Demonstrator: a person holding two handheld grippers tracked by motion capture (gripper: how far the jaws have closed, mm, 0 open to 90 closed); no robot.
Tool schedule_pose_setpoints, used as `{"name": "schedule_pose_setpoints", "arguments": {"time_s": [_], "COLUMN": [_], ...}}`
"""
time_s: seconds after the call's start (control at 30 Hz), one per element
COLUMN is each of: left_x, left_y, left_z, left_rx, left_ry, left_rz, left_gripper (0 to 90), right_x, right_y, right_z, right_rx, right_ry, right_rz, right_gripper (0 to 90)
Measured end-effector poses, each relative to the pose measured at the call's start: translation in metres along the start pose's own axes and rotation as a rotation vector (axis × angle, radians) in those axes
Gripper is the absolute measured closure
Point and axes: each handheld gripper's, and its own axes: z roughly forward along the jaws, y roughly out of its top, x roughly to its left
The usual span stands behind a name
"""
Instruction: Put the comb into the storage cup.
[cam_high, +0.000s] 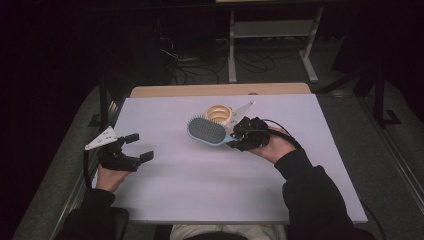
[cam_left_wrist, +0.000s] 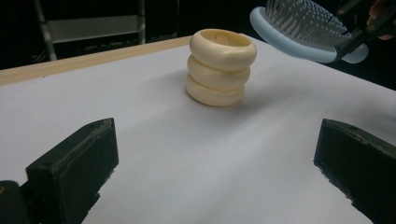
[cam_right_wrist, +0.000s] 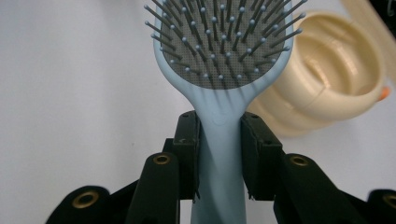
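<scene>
A light-blue hairbrush (cam_high: 207, 131) with a grey bristle pad hangs above the white table (cam_high: 190, 185), bristles up. My right gripper (cam_high: 236, 136) is shut on its handle (cam_right_wrist: 219, 140), the black jaws pressing both sides. Just behind the brush stands a cream ribbed cup (cam_high: 220, 114), hollow and upright; it shows as stacked rings (cam_left_wrist: 220, 66) in the left gripper view and sits to the right of the brush (cam_right_wrist: 336, 79) in the right gripper view. My left gripper (cam_high: 140, 147) rests at the table's left edge, its jaws wide apart with nothing between them. The brush head (cam_left_wrist: 303, 28) shows top right there.
A wooden strip (cam_high: 220, 90) runs along the table's far edge. Beyond it stand a white metal frame (cam_high: 272, 40) and loose cables on the dark floor. A cable (cam_high: 282, 131) trails from the right gripper.
</scene>
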Motion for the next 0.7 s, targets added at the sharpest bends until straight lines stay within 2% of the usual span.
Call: {"name": "schedule_pose_setpoints", "arguments": {"time_s": [0.13,0.37,0.7], "left_x": [0.0,0.0,-0.001], "left_y": [0.007,0.026,0.049], "left_z": [0.001,0.001,0.023], "left_rx": [0.013,0.002,0.038], "left_ry": [-0.001,-0.005,-0.041], "left_rz": [0.023,0.049,0.053], "left_gripper": [0.0,0.0,0.0], "right_x": [-0.004,-0.007,-0.013], "right_y": [0.01,0.022,0.03], "right_z": [-0.009,-0.017,-0.017], "right_rx": [-0.007,-0.03,-0.031], "right_ry": [-0.019,-0.036,-0.054], "right_rz": [-0.015,-0.015,-0.006], "right_gripper": [68.9,68.9,68.9]}}
